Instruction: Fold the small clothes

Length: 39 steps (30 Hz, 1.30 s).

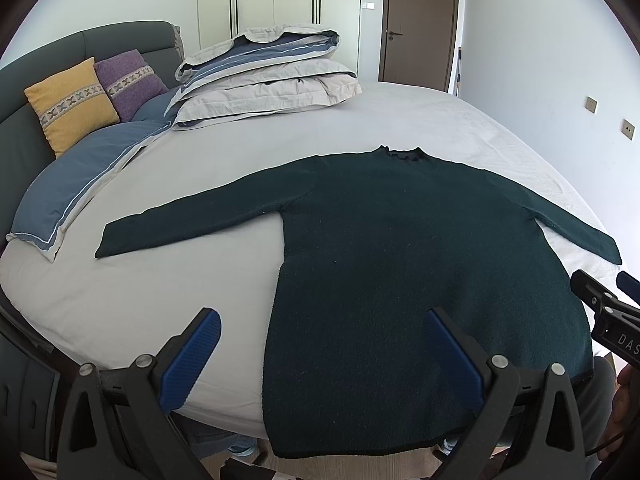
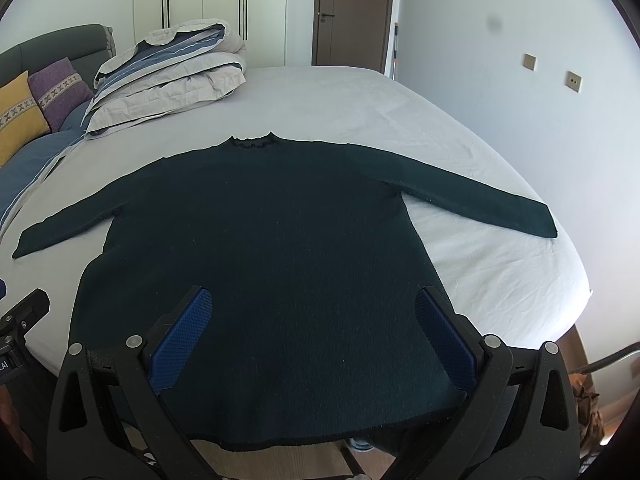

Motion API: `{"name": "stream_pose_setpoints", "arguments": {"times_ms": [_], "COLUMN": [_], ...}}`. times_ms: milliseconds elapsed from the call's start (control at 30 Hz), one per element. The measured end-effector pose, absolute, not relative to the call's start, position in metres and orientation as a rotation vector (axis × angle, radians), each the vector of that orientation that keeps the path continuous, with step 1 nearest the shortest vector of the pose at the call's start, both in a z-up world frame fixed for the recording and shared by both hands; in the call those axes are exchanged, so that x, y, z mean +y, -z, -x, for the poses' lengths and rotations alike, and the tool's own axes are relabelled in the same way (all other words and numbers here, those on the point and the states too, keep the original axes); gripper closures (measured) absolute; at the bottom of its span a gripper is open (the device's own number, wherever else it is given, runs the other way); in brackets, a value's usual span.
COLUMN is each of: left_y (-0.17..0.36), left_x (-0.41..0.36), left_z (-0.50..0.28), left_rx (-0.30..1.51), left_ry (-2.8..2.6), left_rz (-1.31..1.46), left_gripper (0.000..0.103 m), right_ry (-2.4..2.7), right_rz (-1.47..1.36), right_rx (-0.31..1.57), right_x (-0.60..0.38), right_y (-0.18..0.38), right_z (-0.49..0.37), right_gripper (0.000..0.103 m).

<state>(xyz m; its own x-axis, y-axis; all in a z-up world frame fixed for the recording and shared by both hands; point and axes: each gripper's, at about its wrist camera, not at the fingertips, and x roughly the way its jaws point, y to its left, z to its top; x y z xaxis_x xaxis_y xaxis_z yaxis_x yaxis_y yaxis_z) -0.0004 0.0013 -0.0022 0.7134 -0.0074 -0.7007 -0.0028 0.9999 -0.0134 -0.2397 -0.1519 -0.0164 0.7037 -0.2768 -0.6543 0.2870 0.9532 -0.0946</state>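
A dark green, fuzzy knitted long-sleeved sweater lies flat on the pale grey, slightly creased bed sheet. Its ruffled collar points to the top of the frame and its hem hangs just over the near mattress edge at the bottom, so the body's long axis runs away from the cameras; both sleeves stretch out sideways and angle slightly towards the hem.

The right gripper hovers over the sweater's lower body, its black jaws spread wide, blue ribbed pads facing each other, gripping nothing. The left gripper is likewise spread and empty, straddling the sweater's left edge in the lower centre of its frame.

A folded grey-and-blue quilt sits in the upper left.
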Motion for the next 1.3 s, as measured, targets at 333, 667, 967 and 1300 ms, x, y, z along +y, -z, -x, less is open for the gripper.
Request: {"name": "stream_pose_setpoints", "arguments": {"times_ms": [333,667,967,1300], "left_y": [0.005,0.009,0.030,0.015], "left_x": [0.001,-0.001,0.007,0.005], "left_z": [0.002,0.009,0.009,0.002], "left_rx": [0.778,0.776,0.779,0.782], "left_ry": [0.004,0.006,0.002,0.003], "left_rz": [0.015,0.016,0.017,0.017], "left_gripper": [0.000,0.000,0.000,0.000], "right_ry": [0.312,0.312,0.310,0.311], "right_rz": [-0.014,-0.013,-0.012,-0.011], "right_rx": [0.733,0.735,0.738,0.738], "right_x": [-0.150,-0.149,-0.148,-0.147], "right_y": [0.017,0.019,0.020,0.021], "right_z": [0.237,0.237,0.236,0.236], "right_gripper": [0.000,0.000,0.000,0.000]}}
